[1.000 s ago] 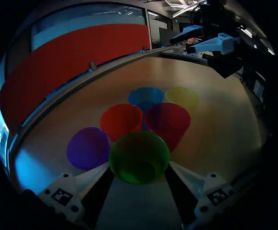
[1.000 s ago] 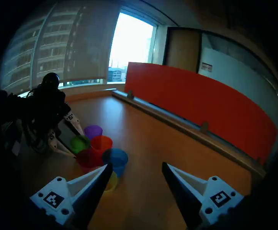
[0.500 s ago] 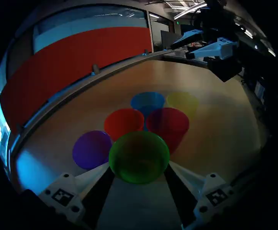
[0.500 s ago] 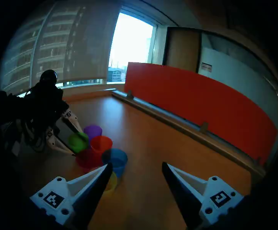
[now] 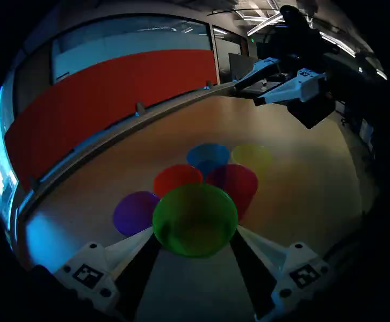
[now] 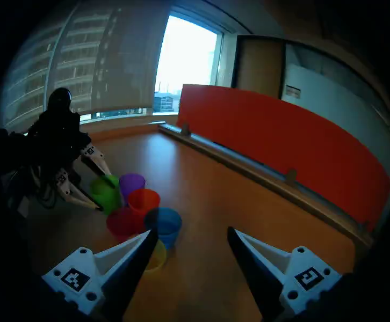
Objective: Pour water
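Dim, fisheye-warped edges; window glare backlights the left claw, seemingly a near-silhouette.

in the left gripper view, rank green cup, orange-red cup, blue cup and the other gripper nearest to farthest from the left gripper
1. green cup, held between the left gripper's fingers.
2. orange-red cup, just behind it, slightly left.
3. blue cup, back row, centre.
4. right gripper, farthest, upper right above the table.

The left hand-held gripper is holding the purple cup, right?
No, the left hand-held gripper holds the green cup, as the left gripper view shows; the purple cup stands on the table.
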`<state>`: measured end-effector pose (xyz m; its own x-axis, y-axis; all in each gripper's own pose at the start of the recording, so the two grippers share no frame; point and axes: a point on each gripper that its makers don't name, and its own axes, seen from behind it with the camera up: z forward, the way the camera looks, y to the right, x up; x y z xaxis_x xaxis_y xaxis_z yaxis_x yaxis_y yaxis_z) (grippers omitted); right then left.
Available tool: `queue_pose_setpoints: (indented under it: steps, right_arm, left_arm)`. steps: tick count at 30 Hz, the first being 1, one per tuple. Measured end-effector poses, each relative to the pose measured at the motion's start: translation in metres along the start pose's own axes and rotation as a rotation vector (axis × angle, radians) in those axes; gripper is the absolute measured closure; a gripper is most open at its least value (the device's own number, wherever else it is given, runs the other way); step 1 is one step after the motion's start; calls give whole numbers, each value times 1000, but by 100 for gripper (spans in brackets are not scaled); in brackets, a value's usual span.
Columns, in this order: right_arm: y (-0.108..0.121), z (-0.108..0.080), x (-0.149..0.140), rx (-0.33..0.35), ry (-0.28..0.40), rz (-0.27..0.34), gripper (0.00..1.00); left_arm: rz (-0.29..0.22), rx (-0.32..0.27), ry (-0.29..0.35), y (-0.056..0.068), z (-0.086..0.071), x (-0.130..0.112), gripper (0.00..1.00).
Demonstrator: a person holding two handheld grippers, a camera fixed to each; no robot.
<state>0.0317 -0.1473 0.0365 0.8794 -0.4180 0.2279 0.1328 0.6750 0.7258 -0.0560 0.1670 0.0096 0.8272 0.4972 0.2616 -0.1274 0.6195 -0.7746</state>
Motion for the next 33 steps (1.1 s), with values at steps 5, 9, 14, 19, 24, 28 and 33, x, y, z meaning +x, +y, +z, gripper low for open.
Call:
queue_pose_setpoints:
  steps: [5, 9, 14, 19, 24, 28, 33]
  right_arm:
    - [0, 4, -2, 6, -6, -1, 0]
    - [-2, 6, -2, 11, -7, -3, 0]
    - [-3, 10, -3, 19, -11, -2, 0]
    - [-3, 14, -5, 25, -18, 0, 0]
    - [-5, 19, -7, 38, -28, 0, 0]
    - [-7, 23, -10, 52, -40, -4, 0]
    - [-10, 30, -14, 70, -59, -9, 0]
  left_arm:
    - [-12, 9, 27, 1, -8, 8, 17]
    - [-24, 20, 56, 1, -13, 14, 17]
    - [-37, 35, 95, 0, -21, 22, 17]
    - [-50, 46, 127, -1, -28, 30, 17]
    - [-56, 63, 165, -4, -37, 40, 17]
    - [-61, 81, 196, -8, -44, 46, 17]
    - [-78, 100, 225, -12, -52, 51, 17]
